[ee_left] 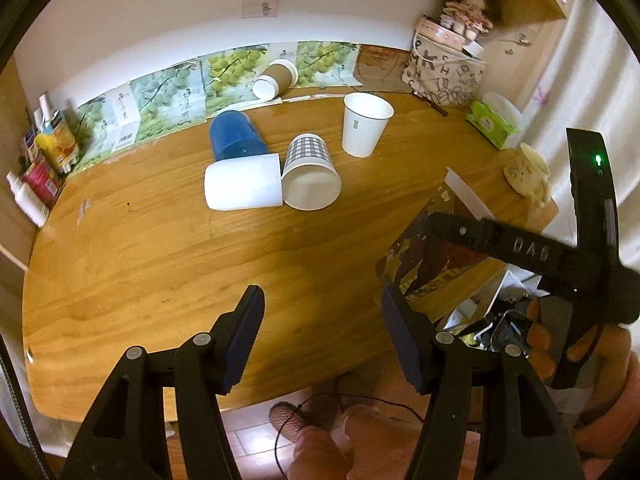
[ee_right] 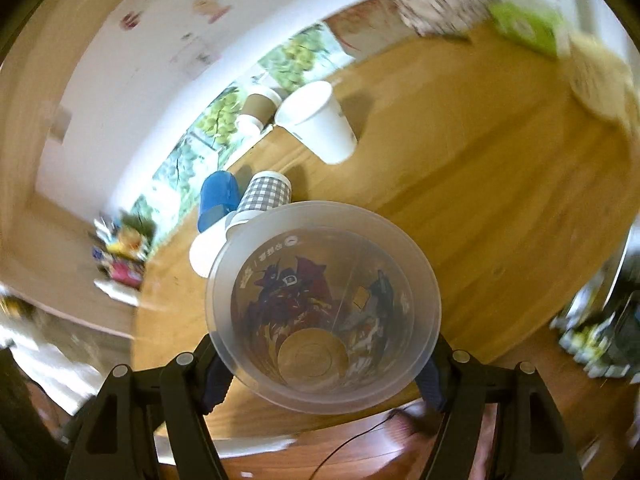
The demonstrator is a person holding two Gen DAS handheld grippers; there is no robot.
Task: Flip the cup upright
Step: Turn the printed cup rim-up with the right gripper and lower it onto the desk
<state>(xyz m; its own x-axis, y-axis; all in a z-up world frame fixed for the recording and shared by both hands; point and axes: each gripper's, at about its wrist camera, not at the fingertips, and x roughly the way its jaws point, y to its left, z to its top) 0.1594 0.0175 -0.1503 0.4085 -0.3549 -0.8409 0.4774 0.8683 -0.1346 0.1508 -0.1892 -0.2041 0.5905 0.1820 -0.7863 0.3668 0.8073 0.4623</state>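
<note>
Right tongs (ee_right: 320, 376) grip one printed cup (ee_right: 320, 320); five cups on table (ee_left: 160, 264).

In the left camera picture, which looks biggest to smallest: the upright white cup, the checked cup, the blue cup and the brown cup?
1-3. Checked cup, blue cup, upright white cup: too alike to rank.
4. Brown cup, smallest, though farthest away.

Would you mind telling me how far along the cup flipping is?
Done: one white cup stands upright. In hand: the right claw grips a printed clear cup above the table. Left: the blue, checked, brown and other white cup lie on their sides. The left claw is open.
</note>
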